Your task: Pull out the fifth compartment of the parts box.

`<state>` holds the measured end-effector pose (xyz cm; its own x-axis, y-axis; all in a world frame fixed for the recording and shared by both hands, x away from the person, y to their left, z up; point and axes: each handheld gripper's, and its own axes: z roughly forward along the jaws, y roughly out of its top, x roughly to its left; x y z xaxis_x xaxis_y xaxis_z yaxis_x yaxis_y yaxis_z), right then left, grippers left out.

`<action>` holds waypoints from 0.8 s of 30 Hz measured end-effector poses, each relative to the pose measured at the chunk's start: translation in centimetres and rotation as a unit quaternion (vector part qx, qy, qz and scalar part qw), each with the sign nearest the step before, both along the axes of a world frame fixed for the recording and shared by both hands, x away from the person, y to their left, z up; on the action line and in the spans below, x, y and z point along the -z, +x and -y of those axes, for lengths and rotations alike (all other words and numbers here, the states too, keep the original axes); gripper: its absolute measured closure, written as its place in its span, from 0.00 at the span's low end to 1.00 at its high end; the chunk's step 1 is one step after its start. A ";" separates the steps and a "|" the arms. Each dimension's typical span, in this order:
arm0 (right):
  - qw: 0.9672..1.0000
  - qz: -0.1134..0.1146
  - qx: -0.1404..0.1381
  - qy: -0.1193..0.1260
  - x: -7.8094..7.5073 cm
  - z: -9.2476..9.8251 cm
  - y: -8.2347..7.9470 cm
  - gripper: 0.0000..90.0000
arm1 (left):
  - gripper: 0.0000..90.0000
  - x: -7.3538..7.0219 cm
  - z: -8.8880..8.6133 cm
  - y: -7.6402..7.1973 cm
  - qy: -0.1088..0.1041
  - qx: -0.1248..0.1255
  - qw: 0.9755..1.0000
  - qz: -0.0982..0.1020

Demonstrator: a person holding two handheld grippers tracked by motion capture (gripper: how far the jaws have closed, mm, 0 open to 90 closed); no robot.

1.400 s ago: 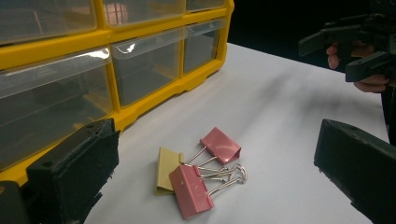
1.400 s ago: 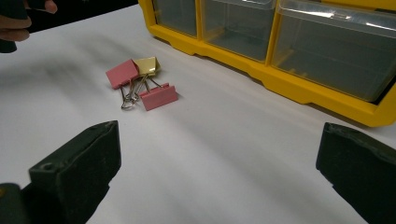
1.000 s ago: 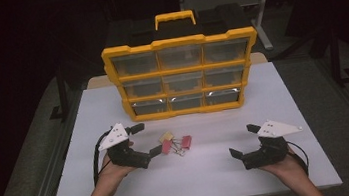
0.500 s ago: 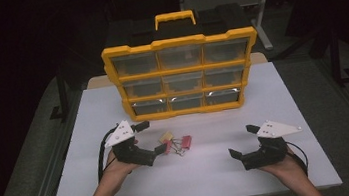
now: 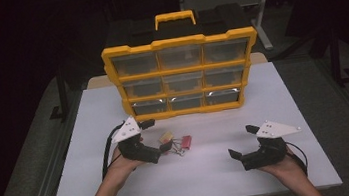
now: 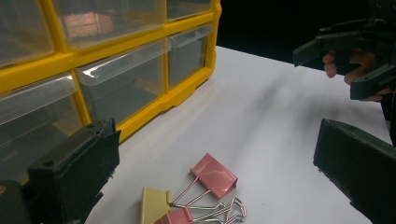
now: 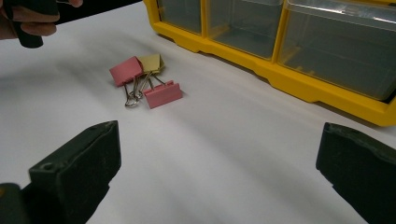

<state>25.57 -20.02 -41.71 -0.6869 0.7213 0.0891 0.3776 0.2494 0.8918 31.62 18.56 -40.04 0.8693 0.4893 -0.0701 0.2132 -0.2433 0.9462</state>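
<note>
Three binder clips lie in a small heap on the white table: a yellow clip (image 5: 166,137) (image 6: 155,204) (image 7: 152,61) and two pink clips (image 5: 186,141) (image 6: 215,175) (image 7: 162,94) with their wire handles tangled. My left gripper (image 5: 157,136) (image 6: 215,140) is open just left of the heap, its jaws either side of the near clips without touching them. My right gripper (image 5: 242,141) (image 7: 218,140) is open and holds nothing, resting farther right near the front edge. In the left gripper view it appears at the upper right (image 6: 350,60).
A yellow parts organizer (image 5: 181,70) (image 6: 154,105) (image 7: 299,86) with clear drawers, all closed, stands upright behind the clips. The table (image 5: 283,99) drops off at its left, right and front edges. Dark floor surrounds it.
My left gripper has moved right and slightly forward, closing in on the clips. The right gripper and the clips have stayed put.
</note>
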 end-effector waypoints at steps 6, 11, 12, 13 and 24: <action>1.000 -0.002 -0.001 0.001 0.0 0.0 0.0 0.00 | 0.00 0.2 0.3 0.1 0.006 0.006 1.000 -0.002; 1.000 -0.004 -0.001 0.005 0.0 -0.1 0.1 0.00 | 0.00 0.3 0.5 0.4 0.007 0.008 1.000 -0.004; 1.000 -0.002 -0.001 0.005 0.0 -0.1 0.1 0.00 | 0.00 0.3 0.6 0.5 0.003 0.009 1.000 -0.007; 1.000 -0.002 -0.001 0.005 0.0 -0.1 0.1 0.00 | 0.00 0.3 0.6 0.5 0.001 0.009 1.000 -0.007; 1.000 -0.004 0.001 0.009 0.0 0.0 0.1 0.00 | 0.00 -0.2 1.6 1.3 -0.007 0.016 1.000 0.002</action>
